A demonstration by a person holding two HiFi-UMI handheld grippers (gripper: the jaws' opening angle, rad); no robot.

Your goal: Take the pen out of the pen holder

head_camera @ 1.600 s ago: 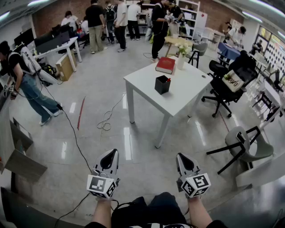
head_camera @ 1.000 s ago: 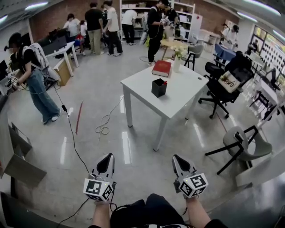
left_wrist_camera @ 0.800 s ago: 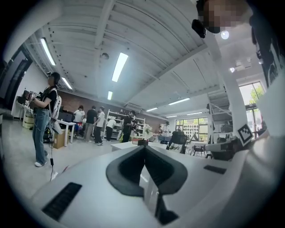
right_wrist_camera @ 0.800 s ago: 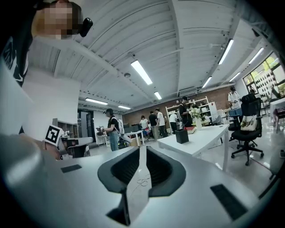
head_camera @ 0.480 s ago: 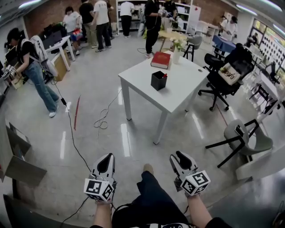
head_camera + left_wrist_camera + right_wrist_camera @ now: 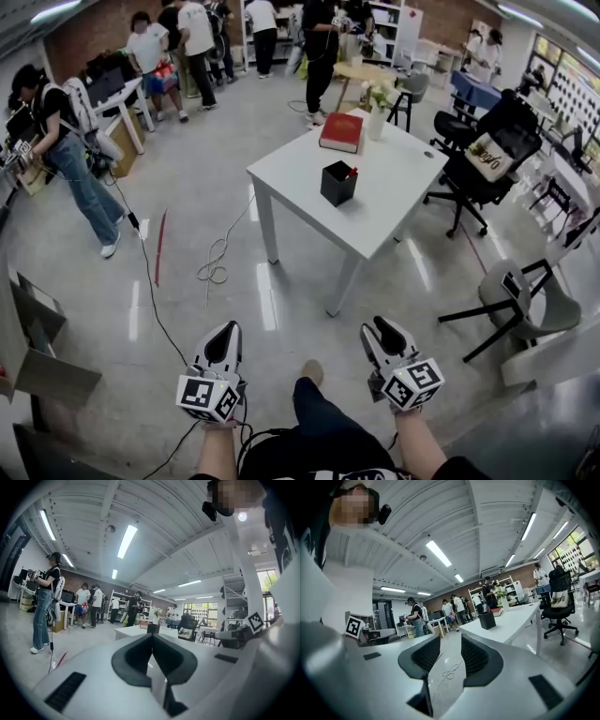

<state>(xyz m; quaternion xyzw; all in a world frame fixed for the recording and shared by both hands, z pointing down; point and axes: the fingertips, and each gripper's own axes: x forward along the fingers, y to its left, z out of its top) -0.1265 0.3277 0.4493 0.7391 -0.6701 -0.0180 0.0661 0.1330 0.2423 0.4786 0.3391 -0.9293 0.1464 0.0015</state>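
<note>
The right gripper stands wide, its jaws just opened, with nothing between them but bare floor far off; its own view shows the two ribbed pads well apart. The left gripper is pinched together at the tips and holds nothing. Both are held low in front of the person, side by side and pointing ahead, still short of the table. The pen holder, a black square cup, sits on that table near its front edge, well apart from both tools and straight ahead of them, a little to the right of the middle line, so the right gripper looks the nearer and better lined up. The pen is still inside: only a small red end shows above the rim at the cup's right side, and it seems to stand roughly upright, though it is too small to be sure of any lean. Judging by that, the grab has to come in over the rim and the pull has to go upward along the pen. A red book and a vase lie further back on the table, clear of the cup. Compared with a second ago, the right gripper was closed then and is open now, the person's leg and shoe now show between the tools, and the table sits slightly closer in the head view.
</note>
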